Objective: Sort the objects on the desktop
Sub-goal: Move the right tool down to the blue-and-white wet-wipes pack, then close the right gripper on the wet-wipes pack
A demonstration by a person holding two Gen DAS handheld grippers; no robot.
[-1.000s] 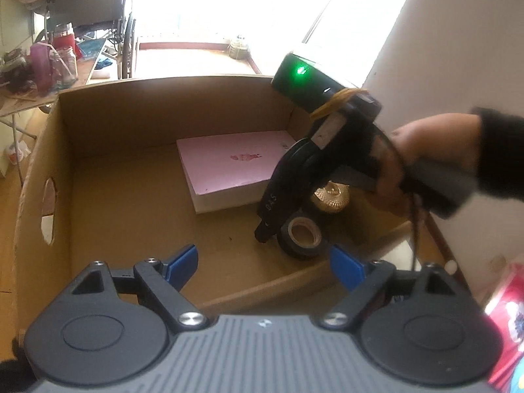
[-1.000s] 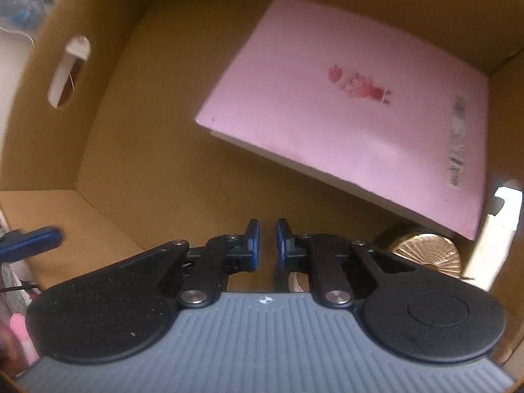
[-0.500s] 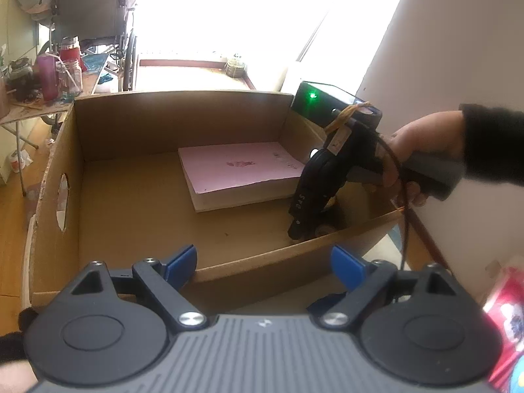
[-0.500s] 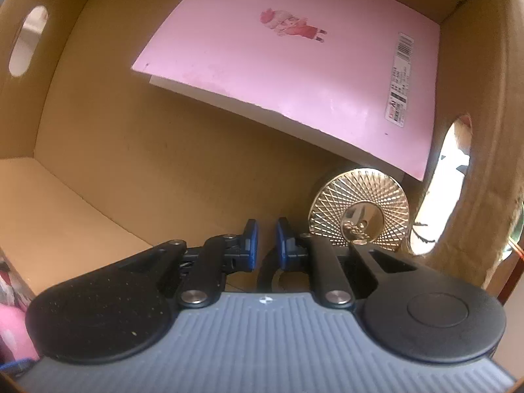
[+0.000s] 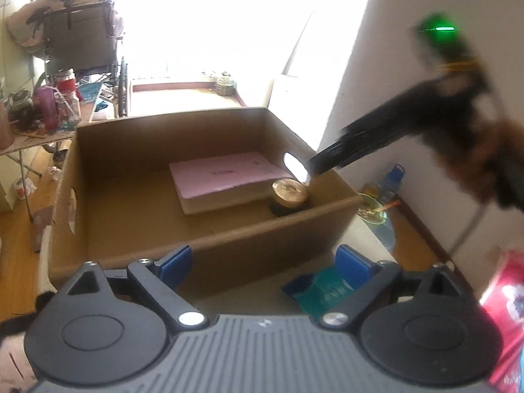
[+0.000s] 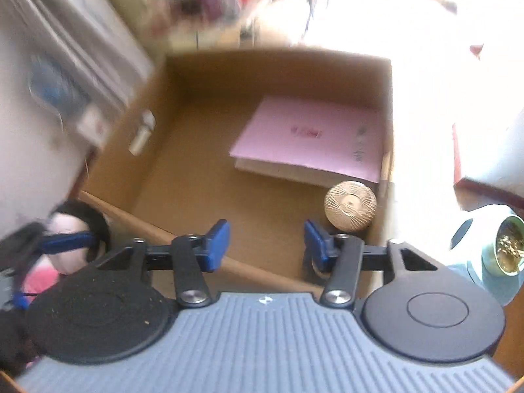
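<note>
Box [image 5: 209,242] open-topped; pink book [image 5: 226,177] flat inside, gold disc [image 5: 290,190] beside it near the right wall. Right gripper [image 6: 266,240] angled down above box, jaws opening, nothing between. Left gripper [image 5: 265,262] outside near wall, opening, empty. Only the left view shows a teal packet [image 5: 322,290].

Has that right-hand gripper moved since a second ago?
Yes. The right gripper has lifted up out of the cardboard box, away from the pink book, fingers opening, empty.
</note>
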